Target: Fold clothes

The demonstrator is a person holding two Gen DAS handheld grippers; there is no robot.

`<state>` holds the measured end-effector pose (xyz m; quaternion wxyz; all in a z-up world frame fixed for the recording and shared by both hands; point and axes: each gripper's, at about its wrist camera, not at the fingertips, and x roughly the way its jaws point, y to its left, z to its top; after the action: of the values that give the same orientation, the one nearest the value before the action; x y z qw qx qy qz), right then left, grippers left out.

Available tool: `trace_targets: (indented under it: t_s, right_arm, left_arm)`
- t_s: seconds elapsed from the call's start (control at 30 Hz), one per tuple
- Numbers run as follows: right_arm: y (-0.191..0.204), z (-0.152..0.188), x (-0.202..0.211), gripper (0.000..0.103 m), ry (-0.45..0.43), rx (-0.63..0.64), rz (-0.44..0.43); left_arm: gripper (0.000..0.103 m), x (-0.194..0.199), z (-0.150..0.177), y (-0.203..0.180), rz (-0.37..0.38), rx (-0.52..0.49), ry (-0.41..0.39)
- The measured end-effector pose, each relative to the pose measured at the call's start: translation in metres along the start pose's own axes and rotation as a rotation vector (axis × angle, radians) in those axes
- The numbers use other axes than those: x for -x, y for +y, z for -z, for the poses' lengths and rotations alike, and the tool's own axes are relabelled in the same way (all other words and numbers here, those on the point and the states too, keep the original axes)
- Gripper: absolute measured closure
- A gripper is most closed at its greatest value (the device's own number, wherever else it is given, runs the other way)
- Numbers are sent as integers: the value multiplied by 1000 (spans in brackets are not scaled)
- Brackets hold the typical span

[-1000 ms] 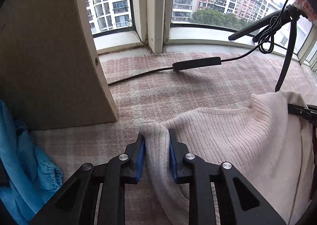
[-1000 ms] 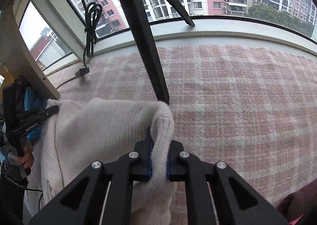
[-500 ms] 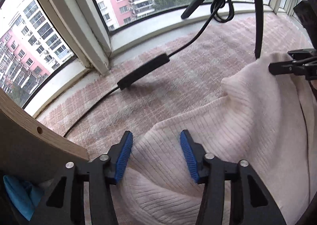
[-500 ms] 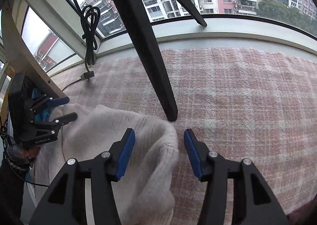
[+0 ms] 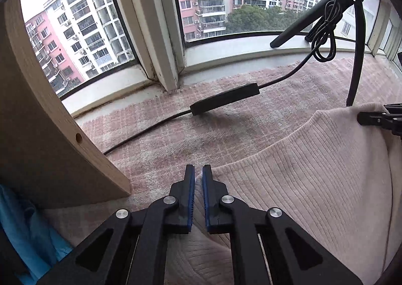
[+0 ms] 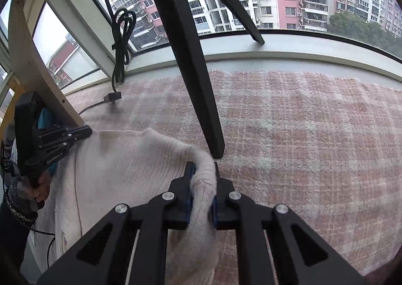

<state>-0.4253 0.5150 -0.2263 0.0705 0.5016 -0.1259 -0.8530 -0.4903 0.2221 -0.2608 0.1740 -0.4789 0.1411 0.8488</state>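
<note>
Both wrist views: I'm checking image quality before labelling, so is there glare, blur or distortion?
Left wrist: fisheye bends the window frame; sky blown out; sweater ribbing sharp. Right wrist: sill curves; tripod leg backlit; sweater fold between the fingers slightly soft.

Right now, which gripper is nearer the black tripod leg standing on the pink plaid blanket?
Right. The right gripper, closing on the cream ribbed sweater, sits just short of the leg's foot. The left gripper, also closing, is at the sweater's far corner.

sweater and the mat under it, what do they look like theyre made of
Sweater: cream ribbed knit, soft and matte, likely wool or acrylic; fine parallel ribs show, and it bunches limply.
Mat: pink and white checked fabric with a fuzzy, looped pile, likely woven cotton or chenille; its far edge looks frayed.
</note>
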Motion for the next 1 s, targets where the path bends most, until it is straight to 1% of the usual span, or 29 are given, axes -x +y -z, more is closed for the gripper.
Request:
trace_targets:
  t_s: [0.03,0.07,0.1,0.13,0.2,0.23,0.27,0.33,0.37,0.4,0.47,0.53,0.57,0.63,0.67,0.7,0.73,0.77,0.8,0.87,1.0]
  right_arm:
    - [-2,-1,3,84,3,-16,-2]
    - [-5,-1,14,78,-21,-41,-32]
    - [-9,-1,26,75,-46,-66,-62]
    - [-12,-2,38,73,-71,-90,-92]
    - [-19,3,69,73,-128,-122,-141]
    - [-21,7,86,73,-150,-128,-163]
    - [-21,13,98,73,-147,-124,-178]
    - [-19,31,110,73,-100,-115,-181]
    - [-16,43,108,75,-74,-108,-188]
    - [-10,52,98,81,-35,-96,-186]
    - [0,65,71,85,47,-76,-174]
    - [11,73,37,85,111,-67,-171]
    - [14,74,28,89,119,-68,-155]
    - [18,70,35,87,126,-96,-156]
    - [20,68,50,87,113,-101,-179]
    - [22,67,71,87,74,-90,-209]
    - [23,69,96,87,35,-70,-222]
    - [23,73,121,87,5,-47,-217]
    - [23,79,146,87,-17,-28,-211]
    - [17,95,193,87,-46,-1,-218]
    - [2,141,268,87,-79,29,-199]
  left_arm:
    - [89,7,-2,0,12,8,-8]
    - [88,20,-2,-1,14,10,-31]
    - [85,35,-2,-2,12,7,-58]
    - [81,50,-2,-3,10,3,-85]
    - [80,81,-2,-5,5,-4,-140]
    - [77,97,2,-6,15,-2,-160]
    - [74,114,8,-8,32,3,-177]
    - [71,145,24,-17,58,-5,-196]
    - [70,160,32,-22,71,-10,-204]
    - [70,172,39,-27,78,-14,-209]
    - [65,192,56,-37,97,-9,-200]
    - [65,208,73,-52,117,-8,-178]
    - [65,217,83,-62,123,-14,-163]
    - [65,236,105,-82,147,-30,-144]
    - [64,247,117,-93,171,-43,-147]
    - [63,259,130,-105,196,-59,-152]
    - [56,267,143,-119,224,-75,-153]
    - [53,273,155,-133,253,-92,-152]
    - [53,276,168,-150,288,-113,-137]
    - [53,271,191,-187,345,-180,-91]
    - [53,253,230,-256,401,-320,-7]
